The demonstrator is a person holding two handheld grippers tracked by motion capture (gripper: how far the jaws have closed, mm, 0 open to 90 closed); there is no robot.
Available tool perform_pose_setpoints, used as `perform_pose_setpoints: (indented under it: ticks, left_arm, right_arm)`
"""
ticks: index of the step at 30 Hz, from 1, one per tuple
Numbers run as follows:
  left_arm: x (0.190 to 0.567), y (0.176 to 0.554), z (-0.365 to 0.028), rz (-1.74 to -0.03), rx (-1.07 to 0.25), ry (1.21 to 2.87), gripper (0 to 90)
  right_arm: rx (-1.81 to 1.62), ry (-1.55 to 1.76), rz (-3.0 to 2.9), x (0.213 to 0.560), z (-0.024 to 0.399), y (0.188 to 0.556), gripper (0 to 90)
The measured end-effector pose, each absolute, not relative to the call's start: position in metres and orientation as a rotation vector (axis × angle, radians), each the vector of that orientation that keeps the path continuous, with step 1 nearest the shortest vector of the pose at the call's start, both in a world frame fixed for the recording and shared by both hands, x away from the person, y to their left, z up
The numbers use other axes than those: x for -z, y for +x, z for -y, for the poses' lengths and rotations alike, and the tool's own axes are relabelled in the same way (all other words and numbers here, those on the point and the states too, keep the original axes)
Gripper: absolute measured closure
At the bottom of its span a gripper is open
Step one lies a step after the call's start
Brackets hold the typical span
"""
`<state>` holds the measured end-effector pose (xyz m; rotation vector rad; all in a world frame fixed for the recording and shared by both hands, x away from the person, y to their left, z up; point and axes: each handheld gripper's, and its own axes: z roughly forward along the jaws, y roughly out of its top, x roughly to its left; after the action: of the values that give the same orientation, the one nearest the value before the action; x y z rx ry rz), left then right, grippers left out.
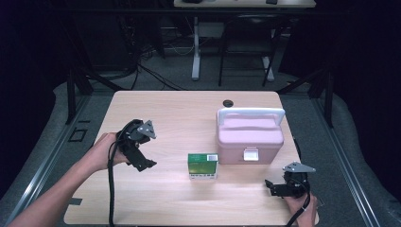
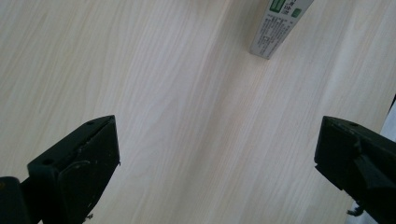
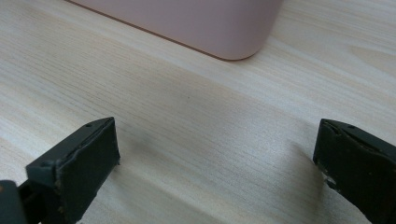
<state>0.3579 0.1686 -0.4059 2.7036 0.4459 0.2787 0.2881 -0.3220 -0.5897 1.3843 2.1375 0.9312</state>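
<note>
The high view looks from above the person's side, forward and down across the whole desk (image 1: 156, 101), with floor and other furniture beyond its far edge. It stands well back, so both forearms enter from the bottom.

The left gripper view rides on the left tool (image 1: 142, 150) and looks steeply down along its two black jaws at the desk close below. The green box (image 2: 278, 25) sits at its top edge; the high view shares this box (image 1: 203, 166) near the desk's middle.

The right gripper view rides on the right tool (image 1: 276, 187), low and near the wood, facing the pink case (image 3: 196, 23), which the high view also shows (image 1: 249, 135).
</note>
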Motion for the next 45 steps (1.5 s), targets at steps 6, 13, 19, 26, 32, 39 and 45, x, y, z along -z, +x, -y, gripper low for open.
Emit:
perform_pose_setpoints:
  ticks: [6, 13, 19, 26, 32, 39, 45]
  left_arm:
    - [0.399, 0.362, -0.146, -0.368, -0.265, 2.755, 0.0]
    - [0.393, 0.366, -0.124, -0.271, -0.262, 2.803, 0.0]
    - [0.391, 0.368, -0.105, -0.207, -0.253, 2.831, 0.0]
    - [0.392, 0.368, -0.082, -0.158, -0.24, 2.856, 0.0]
    - [0.395, 0.369, -0.063, -0.12, -0.232, 2.882, 0.0]
    - [0.398, 0.369, -0.044, -0.1, -0.212, 2.907, 0.0]
    - [0.405, 0.369, -0.025, -0.067, -0.191, 2.944, 0.0]
  right_arm:
    - [-0.932, 1.385, -2.139, 0.59, 0.322, 0.288, 0.0]
    - [-0.927, 1.391, -2.137, 0.59, 0.322, 0.288, 0.0]
    - [-0.931, 1.398, -2.137, 0.59, 0.322, 0.288, 0.0]
    - [-0.936, 1.41, -2.13, 0.59, 0.321, 0.288, 0.0]
    - [-0.933, 1.413, -2.131, 0.59, 0.321, 0.288, 0.0]
    - [-0.926, 1.4, -2.14, 0.59, 0.322, 0.288, 0.0]
    - [-0.919, 1.385, -2.15, 0.59, 0.322, 0.289, 0.0]
